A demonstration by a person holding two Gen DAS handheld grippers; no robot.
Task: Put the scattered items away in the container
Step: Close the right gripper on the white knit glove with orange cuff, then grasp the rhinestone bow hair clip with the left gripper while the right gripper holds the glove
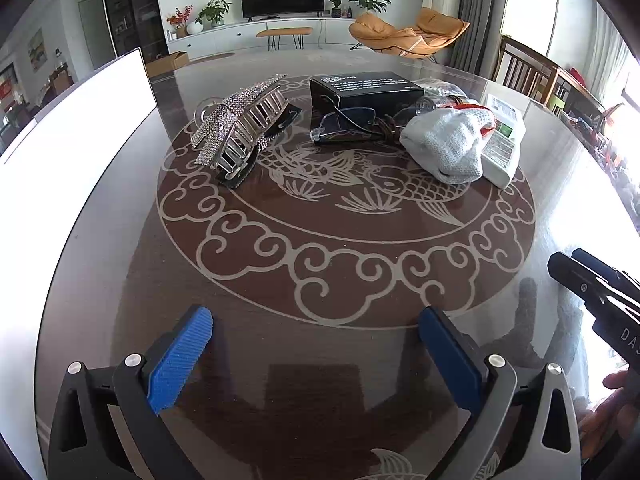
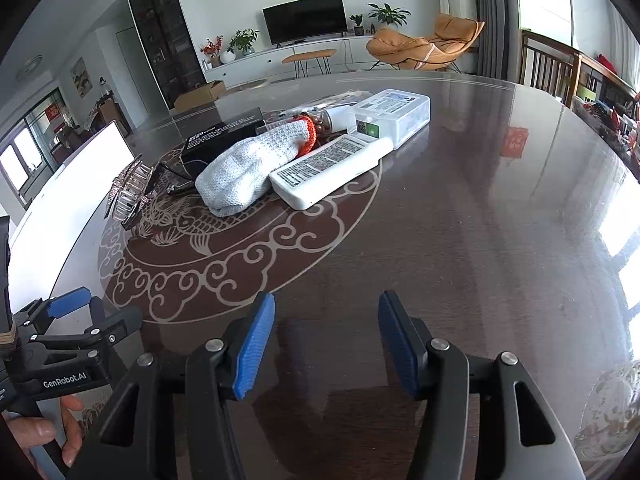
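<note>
A rhinestone hair claw (image 1: 240,128) (image 2: 132,194) lies at the left of the table's fish pattern. Beside it are glasses (image 1: 344,124), a black box (image 1: 364,88) (image 2: 224,130), a grey knit glove with a red cuff (image 1: 444,144) (image 2: 248,168), a white printed tube (image 2: 328,170) (image 1: 502,148) and a clear-lidded white box (image 2: 394,114). A white container wall (image 1: 72,120) (image 2: 68,200) stands at the left. My left gripper (image 1: 316,316) is open and empty over the near table. My right gripper (image 2: 326,300) is open and empty, also near the front.
The round dark glass table (image 2: 480,220) has a bright reflective right side. A wooden chair (image 1: 532,72) stands behind the far right edge. The right gripper's body (image 1: 596,292) shows at the left wrist view's right edge, and the left gripper (image 2: 72,320) at the right view's lower left.
</note>
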